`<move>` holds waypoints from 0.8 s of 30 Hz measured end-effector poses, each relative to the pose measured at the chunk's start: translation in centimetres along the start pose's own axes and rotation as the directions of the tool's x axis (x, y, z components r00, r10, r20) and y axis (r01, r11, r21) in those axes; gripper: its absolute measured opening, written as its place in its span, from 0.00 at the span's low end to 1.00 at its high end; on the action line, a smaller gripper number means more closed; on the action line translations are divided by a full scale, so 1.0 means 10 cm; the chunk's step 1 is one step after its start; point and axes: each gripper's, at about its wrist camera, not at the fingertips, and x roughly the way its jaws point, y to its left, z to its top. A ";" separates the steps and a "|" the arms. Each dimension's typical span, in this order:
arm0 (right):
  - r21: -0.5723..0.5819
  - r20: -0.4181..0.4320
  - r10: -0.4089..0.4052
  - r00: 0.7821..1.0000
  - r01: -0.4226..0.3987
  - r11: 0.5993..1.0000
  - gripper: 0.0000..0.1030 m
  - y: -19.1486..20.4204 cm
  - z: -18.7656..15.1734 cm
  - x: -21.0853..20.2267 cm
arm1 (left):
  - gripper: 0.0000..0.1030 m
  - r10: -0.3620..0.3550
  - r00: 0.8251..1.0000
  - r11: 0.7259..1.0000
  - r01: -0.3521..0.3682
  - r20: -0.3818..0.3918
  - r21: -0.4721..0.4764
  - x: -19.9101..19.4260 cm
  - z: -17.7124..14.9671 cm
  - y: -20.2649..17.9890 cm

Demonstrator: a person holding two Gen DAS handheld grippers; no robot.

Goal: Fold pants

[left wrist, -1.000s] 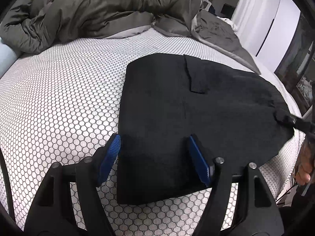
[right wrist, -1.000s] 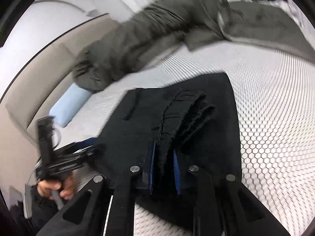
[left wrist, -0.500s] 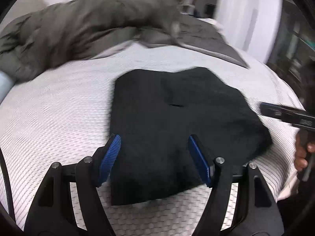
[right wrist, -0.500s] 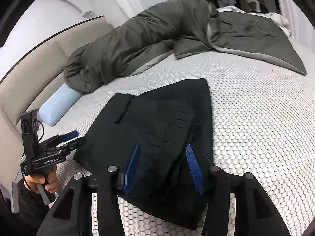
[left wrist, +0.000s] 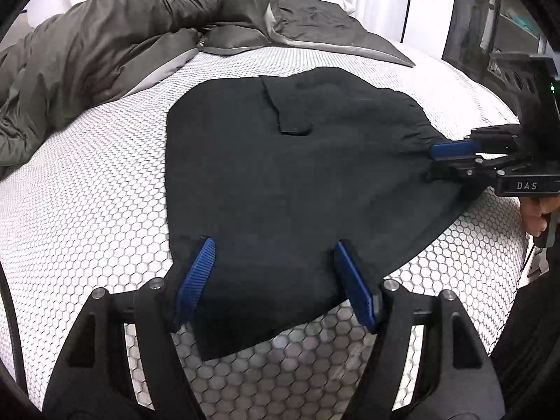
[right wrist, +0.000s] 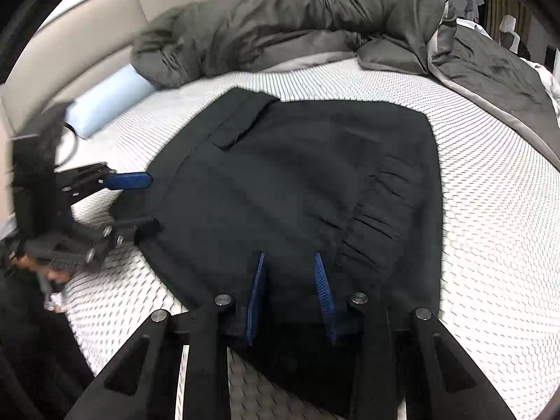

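Observation:
The black pants [left wrist: 280,175] lie folded into a flat bundle on the white honeycomb-patterned bed [left wrist: 87,192], pocket flap up. They also fill the middle of the right wrist view [right wrist: 297,192], with the gathered waistband at the right. My left gripper [left wrist: 273,280] is open, its blue pads astride the near edge of the pants. My right gripper [right wrist: 288,294] is open over the waistband end and holds nothing. It shows in the left wrist view [left wrist: 451,161] at the pants' right edge. The left gripper shows in the right wrist view [right wrist: 140,203] at the pants' left edge.
A rumpled dark grey duvet [left wrist: 122,35] is piled along the far side of the bed. A light blue bolster [right wrist: 105,101] lies by the beige headboard [right wrist: 70,45]. The bed's edge drops off at the right in the left wrist view.
My right gripper let go of the waistband fold and opened, then narrowed part-way. The fold now lies flat. Both grippers have moved in close to opposite edges of the bundle.

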 end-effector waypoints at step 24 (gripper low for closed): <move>0.007 -0.054 -0.101 0.993 0.101 0.995 0.35 -0.10 0.47 0.50 | 0.71 -0.054 0.998 0.995 0.052 -0.025 -0.087 0.24 0.44 0.58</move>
